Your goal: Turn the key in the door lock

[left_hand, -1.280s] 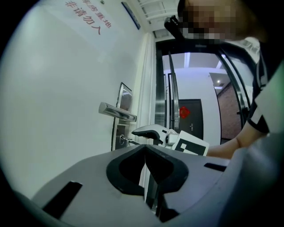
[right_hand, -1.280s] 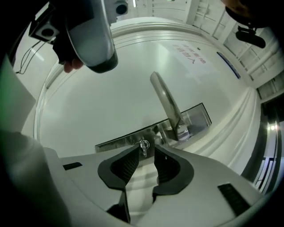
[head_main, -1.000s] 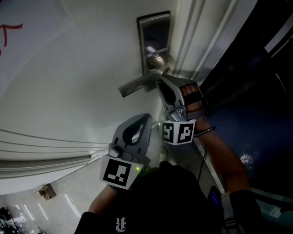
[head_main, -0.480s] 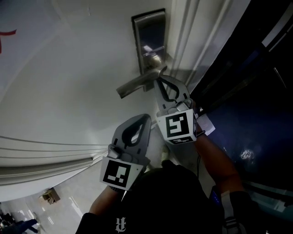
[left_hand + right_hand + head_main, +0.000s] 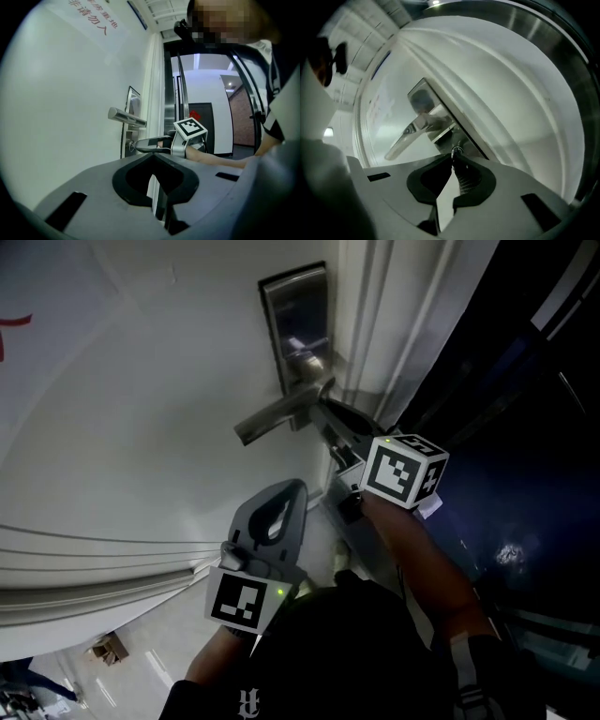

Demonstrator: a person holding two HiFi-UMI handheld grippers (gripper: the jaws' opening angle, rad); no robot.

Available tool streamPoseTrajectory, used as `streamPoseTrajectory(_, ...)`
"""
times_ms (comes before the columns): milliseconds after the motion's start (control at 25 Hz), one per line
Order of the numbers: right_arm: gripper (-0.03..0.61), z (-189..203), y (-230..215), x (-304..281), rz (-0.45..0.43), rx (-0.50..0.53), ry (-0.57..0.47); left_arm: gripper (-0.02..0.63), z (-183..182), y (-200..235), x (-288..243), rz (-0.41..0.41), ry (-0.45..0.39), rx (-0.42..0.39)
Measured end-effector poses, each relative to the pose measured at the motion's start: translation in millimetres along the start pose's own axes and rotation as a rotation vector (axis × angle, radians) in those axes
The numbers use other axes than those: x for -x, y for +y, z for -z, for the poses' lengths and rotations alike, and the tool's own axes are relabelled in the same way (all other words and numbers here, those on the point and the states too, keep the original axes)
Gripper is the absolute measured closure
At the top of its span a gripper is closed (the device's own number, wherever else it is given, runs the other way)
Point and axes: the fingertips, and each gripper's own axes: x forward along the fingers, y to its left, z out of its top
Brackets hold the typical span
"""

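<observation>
A steel lock plate (image 5: 294, 326) with a lever handle (image 5: 274, 418) is set in the white door (image 5: 141, 409). Just under the handle, my right gripper (image 5: 325, 411) is shut on the key (image 5: 453, 153), which sits in the keyhole. The right gripper view shows the jaw tips pinched on the key's head below the lever handle (image 5: 408, 135). In the left gripper view the right gripper (image 5: 137, 146) reaches the lock from the side. My left gripper (image 5: 292, 489) hangs lower, away from the door, shut on nothing.
The door frame (image 5: 394, 324) and a dark opening (image 5: 525, 427) lie right of the lock. The person's forearm (image 5: 417, 559) runs back from the marker cube (image 5: 405, 471). Red print (image 5: 11, 329) marks the door at far left.
My right gripper has rolled about its own axis while staying at the keyhole; its marker cube swung up and to the right. The left gripper has barely moved.
</observation>
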Motion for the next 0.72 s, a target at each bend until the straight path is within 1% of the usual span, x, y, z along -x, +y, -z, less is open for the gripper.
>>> streamPoseTrajectory(80, 0.555, -1.4, -2.0, -0.3, -0.057, -0.181, -0.01, 0.606, -0.1, -0.2, 0.5, -0.001, -0.001, 0.0)
streamPoseTrajectory(120, 0.555, -2.0, -3.5, -0.4, -0.081, -0.254, -0.013, 0.606, -0.2, -0.3, 0.8, -0.002, 0.0, 0.0)
streamPoseTrajectory(200, 0.554, -1.0, -7.6, 0.7, -0.098, -0.36, -0.012, 0.606, 0.0, -0.6, 1.4, -0.004, 0.0, 0.001)
streamPoseTrajectory(280, 0.554, 1.3, -10.6, 1.8, -0.1, -0.44, -0.009, 0.606, 0.1, -0.8, 2.0, -0.007, 0.001, 0.002)
streamPoseTrajectory(360, 0.552, 1.6, -9.9, 1.5, -0.126, -0.505, -0.012, 0.606, -0.1, -0.8, 2.7, -0.01, 0.0, 0.004)
streamPoseTrajectory(480, 0.545, 1.5, -8.6, 0.4, -0.167, -0.571, -0.014, 0.606, 0.0, -0.1, 3.8, -0.015, -0.001, 0.007)
streamPoseTrajectory(640, 0.535, 0.0, -6.2, -0.2, -0.267, -0.686, -0.039, 0.606, 1.2, 0.9, 4.7, -0.019, -0.003, 0.015)
streamPoseTrajectory(680, 0.532, -0.3, -5.6, 2.0, -0.285, -0.697, -0.05, 0.606, 1.7, 0.9, 4.9, -0.019, -0.002, 0.016)
streamPoseTrajectory(720, 0.532, -1.2, -4.9, 5.9, -0.29, -0.679, -0.06, 0.606, 2.2, 0.7, 5.0, -0.019, -0.002, 0.018)
